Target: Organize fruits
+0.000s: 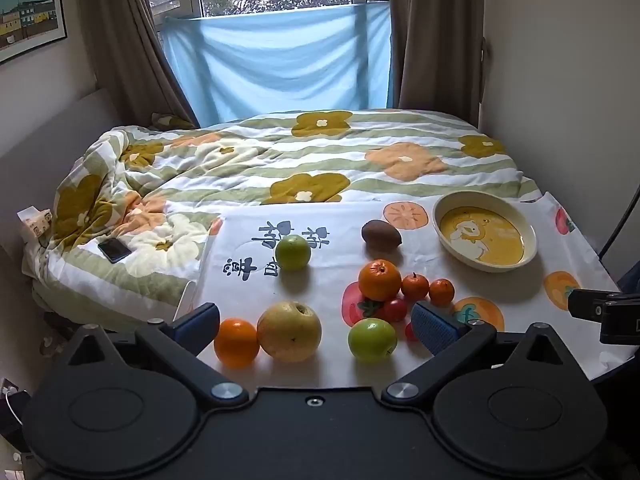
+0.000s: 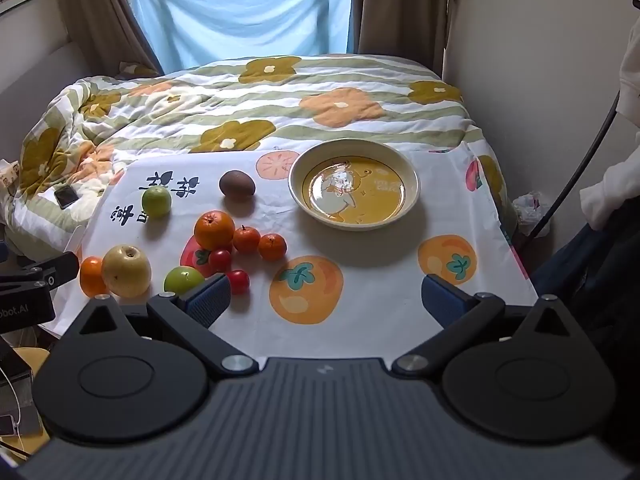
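Note:
Several fruits lie on a white printed cloth: a yellow apple, an orange, a near green apple, a far green apple, a big orange, two small tangerines, a kiwi and small red tomatoes. A yellow bowl with a duck picture stands empty at the back right. My left gripper is open, low over the near fruits. My right gripper is open over a bare part of the cloth, with the near green apple beside its left finger.
A flowered quilt covers the bed behind the cloth, with a dark phone on it at the left. A wall and a person's white sleeve stand at the right. Curtains and a blue sheet hang at the window.

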`<state>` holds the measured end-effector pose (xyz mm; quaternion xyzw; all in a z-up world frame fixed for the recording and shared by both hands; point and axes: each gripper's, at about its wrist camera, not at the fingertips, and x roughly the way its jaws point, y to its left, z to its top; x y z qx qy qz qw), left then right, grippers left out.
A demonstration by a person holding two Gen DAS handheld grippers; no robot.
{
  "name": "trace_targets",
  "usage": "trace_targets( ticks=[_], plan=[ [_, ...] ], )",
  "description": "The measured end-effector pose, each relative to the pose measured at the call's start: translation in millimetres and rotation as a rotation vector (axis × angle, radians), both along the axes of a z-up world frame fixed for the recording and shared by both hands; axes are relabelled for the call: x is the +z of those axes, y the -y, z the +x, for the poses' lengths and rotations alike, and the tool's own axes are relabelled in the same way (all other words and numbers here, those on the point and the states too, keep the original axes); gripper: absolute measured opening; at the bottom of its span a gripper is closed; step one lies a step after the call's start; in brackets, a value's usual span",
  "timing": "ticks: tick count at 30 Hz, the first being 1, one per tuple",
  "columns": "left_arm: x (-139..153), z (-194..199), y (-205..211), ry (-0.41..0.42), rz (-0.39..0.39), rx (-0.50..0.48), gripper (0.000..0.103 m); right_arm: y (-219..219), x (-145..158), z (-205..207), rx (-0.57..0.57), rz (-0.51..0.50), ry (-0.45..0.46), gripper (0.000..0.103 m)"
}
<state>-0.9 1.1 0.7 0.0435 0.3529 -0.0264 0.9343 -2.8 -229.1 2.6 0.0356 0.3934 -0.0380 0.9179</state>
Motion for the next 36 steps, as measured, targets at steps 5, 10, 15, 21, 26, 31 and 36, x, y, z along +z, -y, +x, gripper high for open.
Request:
trace_targets(
  ticks=[5,10,15,21,26,31,36],
  plan=[
    [-0.1,-1.5,-6.8,-0.002,-0.015,-0.009,0.103,0.5,-0.4,1.2,0.002,0.01,-0.007,0.103],
    [1.5,3.2,-9.2,-0.01,0.01,-0.001,0.103,0.5,-0.7,2.8,-0.002,0.01,-0.012,0.103],
    [5.5,2.7,-16.5,-0.009,0.011,-0.004,0.103,0.1,-1.4,4.1,0.0,0.01,-0.014,0.103],
    [1.6,4.4,-6.5,-0.011,0.017,0.002,0.103,0.1,-1.2,5.2,0.0,0.012,-0.017,0.103],
    [2.1,4.6,-4.0,-0.006,0.022,0.006,0.103,-0.4,-4.4,6.6,0.001,0.013,-0.019,0.103],
    [2.1,4.6,-3.5,-0.005,0.023,0.005,0.103,-3.2,-4.1,7.0,0.001,0.014,-0.018,0.103],
    [3.3,6.3,-5.8,0.0,0.022,0.005,0.103,-2.8,-3.8,7.3,0.0,0.015,-0.019,0.103]
  ],
)
